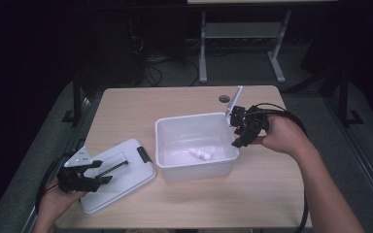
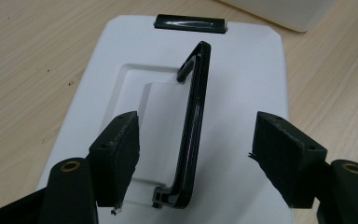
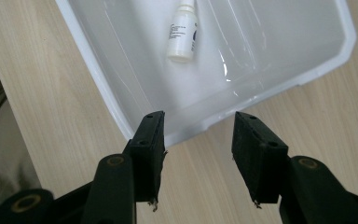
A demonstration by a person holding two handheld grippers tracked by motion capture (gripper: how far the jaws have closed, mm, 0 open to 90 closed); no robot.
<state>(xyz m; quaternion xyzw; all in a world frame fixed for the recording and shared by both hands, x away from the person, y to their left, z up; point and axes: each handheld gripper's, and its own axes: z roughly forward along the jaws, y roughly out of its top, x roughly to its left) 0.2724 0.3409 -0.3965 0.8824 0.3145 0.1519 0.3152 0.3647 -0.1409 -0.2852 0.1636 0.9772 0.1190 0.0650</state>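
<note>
Lid (image 1: 121, 177) handle (image 2: 193, 126) between parted left gripper (image 2: 196, 158) jaws, long axis toward 12 o'clock; right gripper (image 3: 198, 156) apart, empty, over bin (image 3: 307, 70) rim.

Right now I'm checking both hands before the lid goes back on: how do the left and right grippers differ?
The left gripper hangs over the white lid, jaws spread either side of its raised black handle, pads clear of it. The right gripper sits at the corner of the white bin, jaws narrower, nothing between them. Both are open and hold nothing.
</note>
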